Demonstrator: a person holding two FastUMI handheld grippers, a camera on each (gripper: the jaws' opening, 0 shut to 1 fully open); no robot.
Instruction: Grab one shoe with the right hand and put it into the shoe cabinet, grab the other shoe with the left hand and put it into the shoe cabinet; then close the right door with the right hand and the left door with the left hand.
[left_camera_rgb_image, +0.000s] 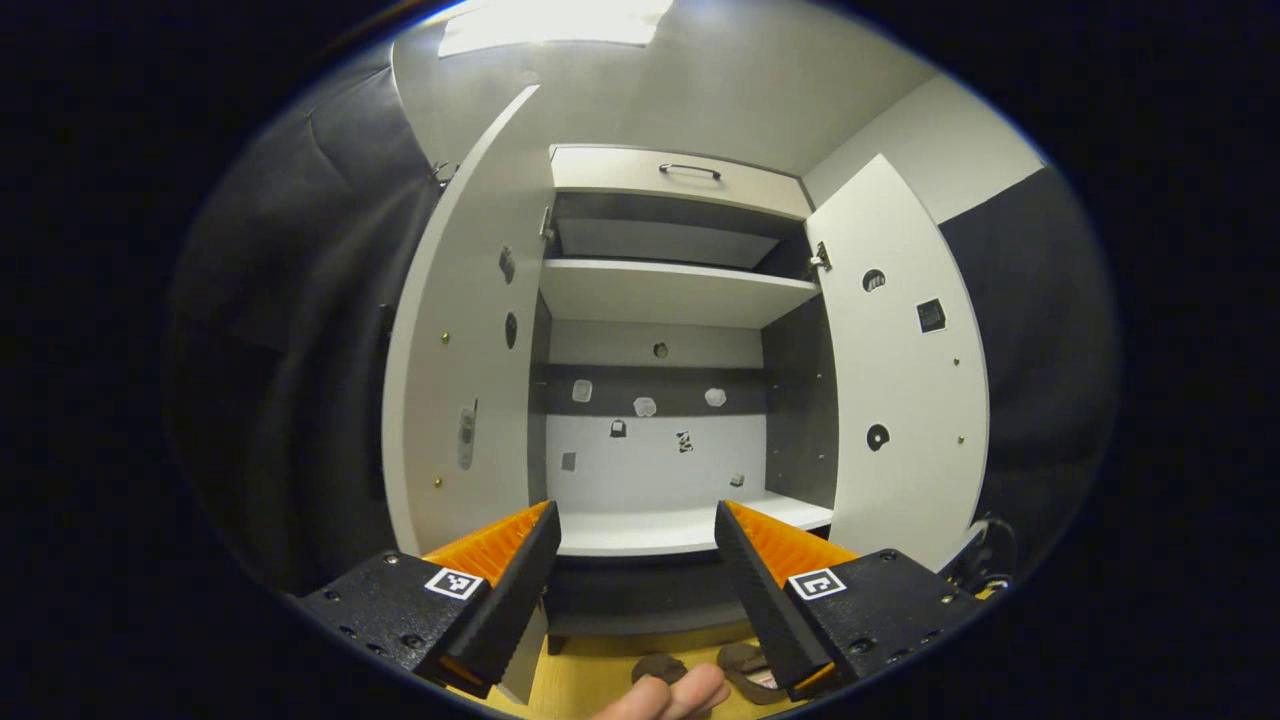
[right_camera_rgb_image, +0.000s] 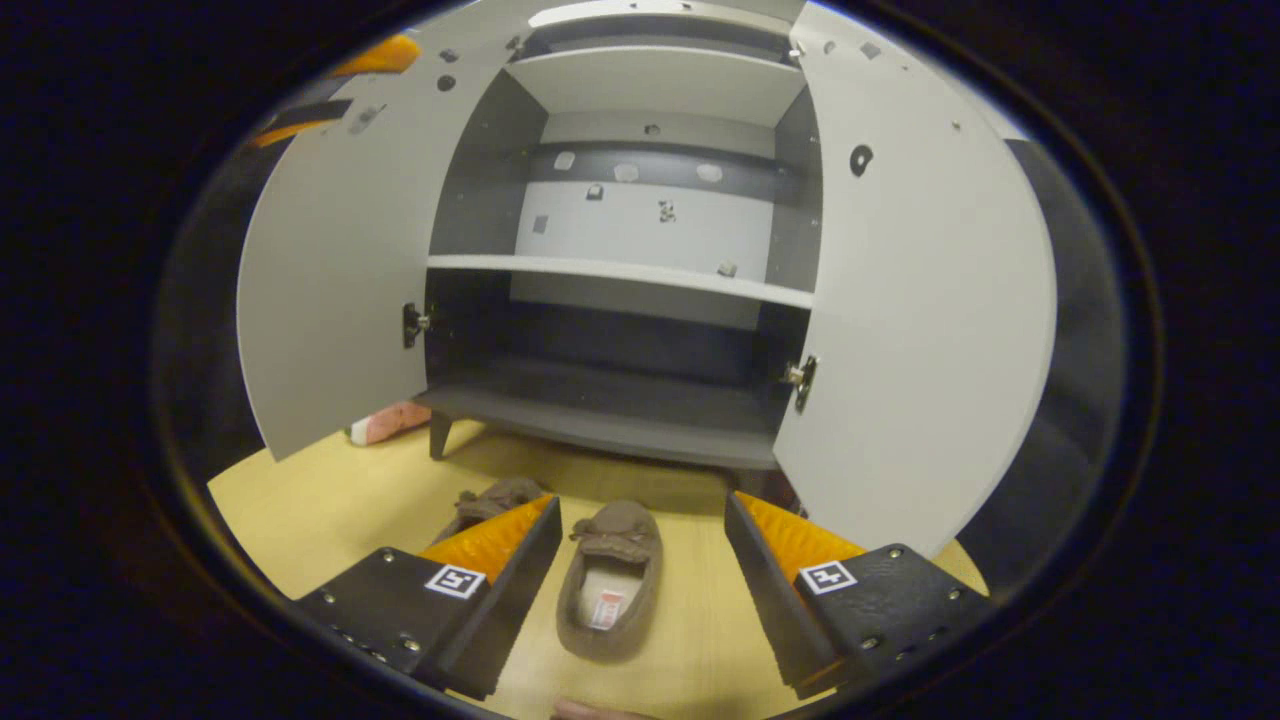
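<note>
In the right gripper view, the right gripper (right_camera_rgb_image: 640, 560) hangs low over the wooden floor (right_camera_rgb_image: 320, 490) with its jaws spread wide, holding nothing. One brown moccasin slipper (right_camera_rgb_image: 612, 590) lies on the floor directly between the two fingers, toe pointing away toward the cabinet and heel nearest the camera, touching neither finger. A second brown slipper (right_camera_rgb_image: 492, 500) lies just to the left and a little farther off, partly hidden behind the left finger. That makes two slippers, both on the floor in front of the shoe cabinet (right_camera_rgb_image: 610, 410), none inside it. The cabinet stands open, its left door (right_camera_rgb_image: 330, 280) and right door (right_camera_rgb_image: 920, 330) both swung outward, two doors in all. In the left gripper view, the left gripper (left_camera_rgb_image: 635, 555) is held higher, facing the cabinet's shelves (left_camera_rgb_image: 670, 290), its jaws likewise wide apart and holding nothing. The two slippers (left_camera_rgb_image: 745, 665) show small at the bottom edge, below and between its fingers, beside a fingertip of the person's hand (left_camera_rgb_image: 665, 698).
</note>
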